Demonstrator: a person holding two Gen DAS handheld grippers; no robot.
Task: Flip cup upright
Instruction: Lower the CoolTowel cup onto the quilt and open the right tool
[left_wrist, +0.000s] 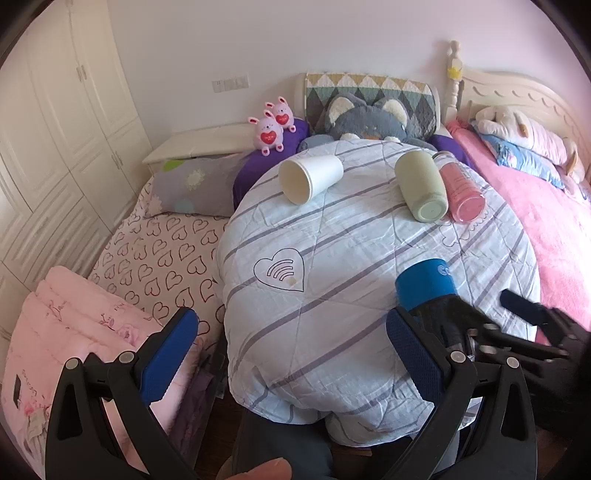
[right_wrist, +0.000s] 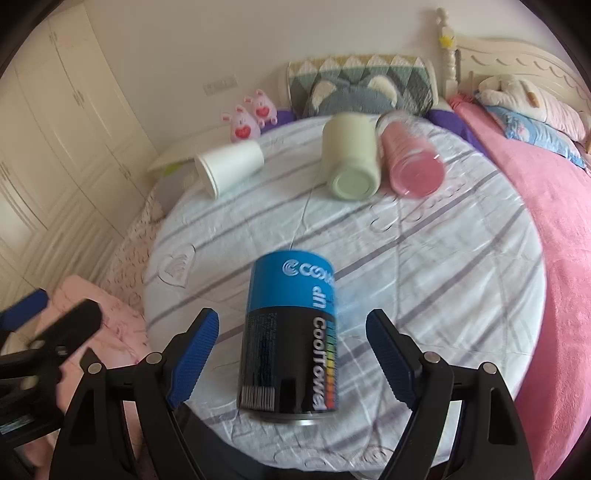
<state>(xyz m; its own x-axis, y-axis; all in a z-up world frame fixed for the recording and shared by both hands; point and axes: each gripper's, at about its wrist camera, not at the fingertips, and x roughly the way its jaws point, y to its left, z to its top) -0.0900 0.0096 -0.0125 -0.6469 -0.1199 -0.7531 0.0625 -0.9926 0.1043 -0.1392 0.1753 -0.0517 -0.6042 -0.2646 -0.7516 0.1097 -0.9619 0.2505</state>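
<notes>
Now the right gripper (right_wrist: 291, 354) is hovering with fingers spread apart, the blue can (right_wrist: 290, 336) lying on its side between them, touching neither. Far ahead, the white cup (right_wrist: 231, 166), green cup (right_wrist: 351, 162) and pink cup (right_wrist: 412, 160) are lying tipped over. Meanwhile the left gripper (left_wrist: 291, 354) is gaping wide, holding nothing.

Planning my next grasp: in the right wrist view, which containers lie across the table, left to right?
White paper cup → blue-and-black can → pale green tumbler → pink translucent cup, all on their sides.

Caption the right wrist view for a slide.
Open right gripper straddles a blue can lying on the striped quilt.
</notes>
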